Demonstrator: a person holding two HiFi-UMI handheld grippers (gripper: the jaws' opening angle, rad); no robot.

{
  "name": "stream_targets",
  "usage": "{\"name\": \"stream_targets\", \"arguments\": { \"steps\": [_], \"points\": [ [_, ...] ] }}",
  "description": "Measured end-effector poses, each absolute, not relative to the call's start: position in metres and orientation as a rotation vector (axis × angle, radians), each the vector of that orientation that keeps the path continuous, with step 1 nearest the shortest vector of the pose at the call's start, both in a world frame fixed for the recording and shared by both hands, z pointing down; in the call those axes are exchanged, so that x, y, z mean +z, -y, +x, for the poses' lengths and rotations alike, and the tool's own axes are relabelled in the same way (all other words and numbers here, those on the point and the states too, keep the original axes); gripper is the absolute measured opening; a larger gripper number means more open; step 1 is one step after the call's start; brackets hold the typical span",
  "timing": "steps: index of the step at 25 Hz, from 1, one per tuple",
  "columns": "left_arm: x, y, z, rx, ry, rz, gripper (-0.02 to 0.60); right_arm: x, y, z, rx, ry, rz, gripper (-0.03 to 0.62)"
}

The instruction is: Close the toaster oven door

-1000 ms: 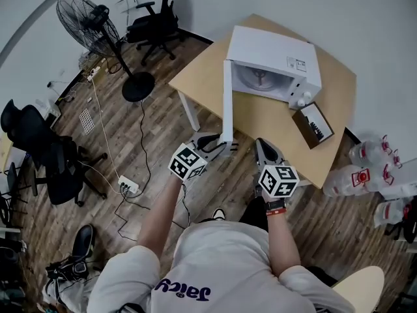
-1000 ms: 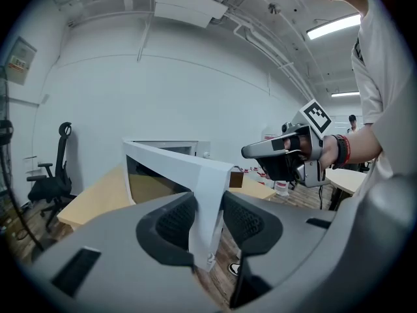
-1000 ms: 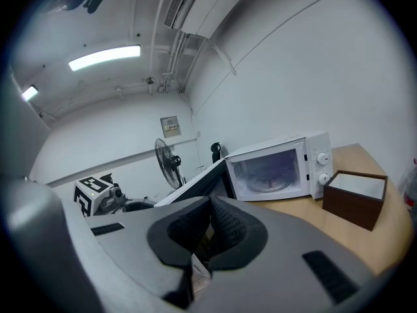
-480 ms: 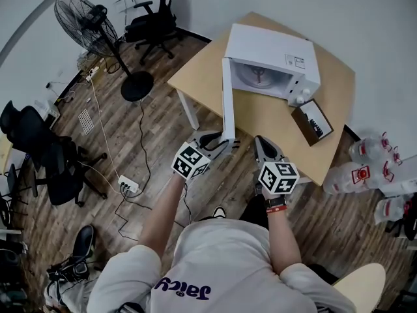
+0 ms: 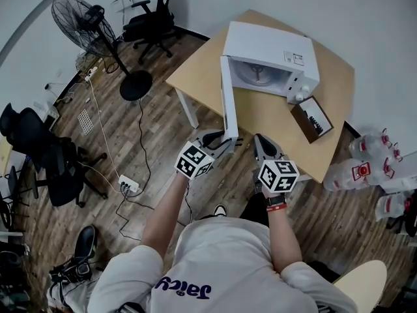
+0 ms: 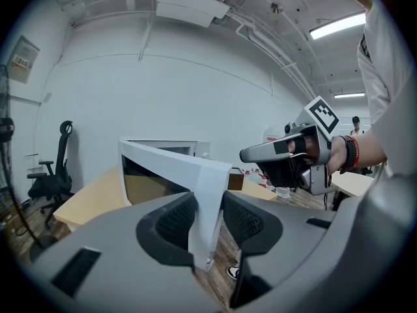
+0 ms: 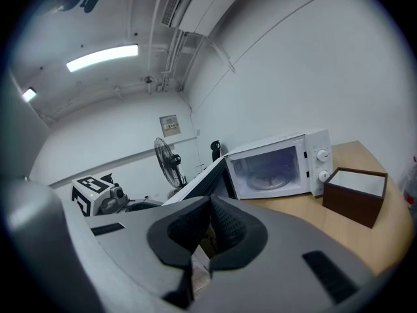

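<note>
A white toaster oven (image 5: 270, 51) stands on a wooden table (image 5: 273, 119), its cavity showing. Its door (image 5: 226, 100) is swung wide open toward me, edge-on in the head view. My left gripper (image 5: 229, 142) is at the door's outer end. In the left gripper view the white door edge (image 6: 207, 194) runs between the jaws and both pads press on it, so the left gripper (image 6: 207, 217) is shut on the door. My right gripper (image 5: 260, 143) hovers beside it over the table's front edge. The right gripper (image 7: 210, 223) is shut with nothing in it and points at the oven (image 7: 280, 162).
A brown open box (image 5: 311, 121) sits on the table right of the oven. Several water bottles (image 5: 365, 168) lie on the floor at the right. A standing fan (image 5: 88, 21), office chairs (image 5: 153, 18) and a power strip with cables (image 5: 127, 186) occupy the floor at the left.
The left gripper has crept slightly to the right along with the door's end. The right gripper has stayed where it was.
</note>
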State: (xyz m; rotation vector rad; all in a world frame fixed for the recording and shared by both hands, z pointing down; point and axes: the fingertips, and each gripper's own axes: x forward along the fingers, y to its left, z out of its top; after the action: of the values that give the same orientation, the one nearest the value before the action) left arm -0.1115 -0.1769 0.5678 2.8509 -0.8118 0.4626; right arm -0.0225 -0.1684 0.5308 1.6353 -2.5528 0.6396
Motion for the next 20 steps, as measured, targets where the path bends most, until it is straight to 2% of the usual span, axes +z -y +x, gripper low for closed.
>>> {"name": "stream_targets", "arguments": {
  "steps": [20],
  "points": [
    [0.568, 0.182, -0.067, 0.469, 0.847, 2.81, 0.153, 0.531, 0.171, 0.011, 0.641, 2.539, 1.678, 0.015]
  ]
}}
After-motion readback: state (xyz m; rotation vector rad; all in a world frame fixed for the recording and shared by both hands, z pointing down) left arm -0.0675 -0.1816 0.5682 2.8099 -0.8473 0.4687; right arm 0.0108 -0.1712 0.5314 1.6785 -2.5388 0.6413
